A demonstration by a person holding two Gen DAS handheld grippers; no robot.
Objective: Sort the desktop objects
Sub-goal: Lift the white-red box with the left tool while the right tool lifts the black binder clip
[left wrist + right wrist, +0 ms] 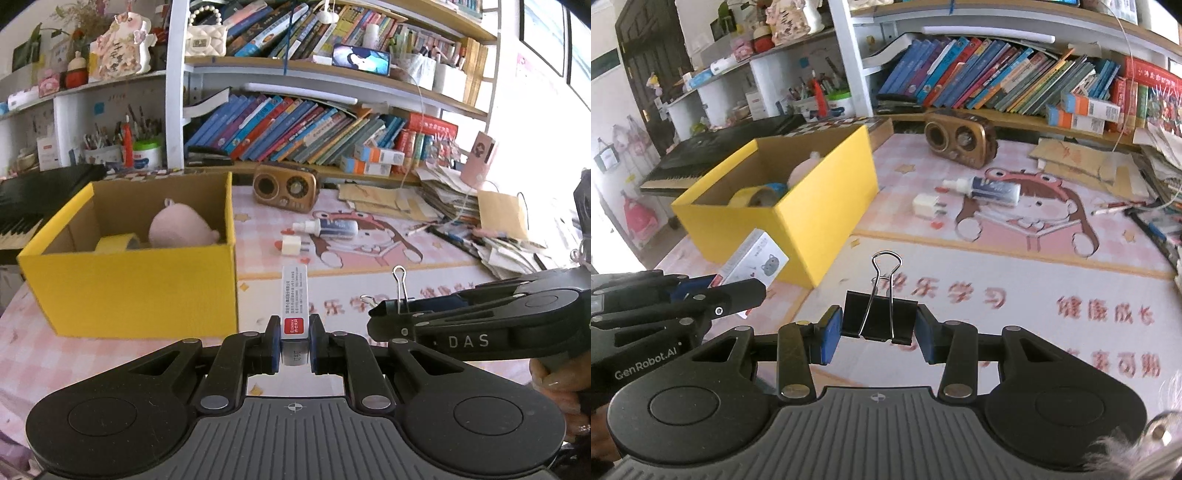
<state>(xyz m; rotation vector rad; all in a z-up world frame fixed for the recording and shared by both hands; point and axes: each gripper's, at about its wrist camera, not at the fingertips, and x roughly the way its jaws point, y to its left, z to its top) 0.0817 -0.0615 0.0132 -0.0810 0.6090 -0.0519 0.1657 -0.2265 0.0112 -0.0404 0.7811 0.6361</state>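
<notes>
Since both tools are already loaded, what's left of this step looks to us like carrying over and dropping into the yellow box (129, 288). The left tool (294, 345) is clamped tight on a small staples box (294, 295) that sticks out forward between its pads. The right tool (879, 332) is closed partway on a black binder clip (879, 317), pinned by its 2 ends with the wire handles pointing up. The yellow box sits ahead and to the left of both tools, near the left one, with a roll of tape (118, 242) and a pink plush (181, 229) inside. We'd lift each load clear above the near wall before letting go, and do the left one first so the 2 tools don't bump. A charger plug (291, 245) and a spray bottle (327, 227) are still out on the bench (424, 295).
</notes>
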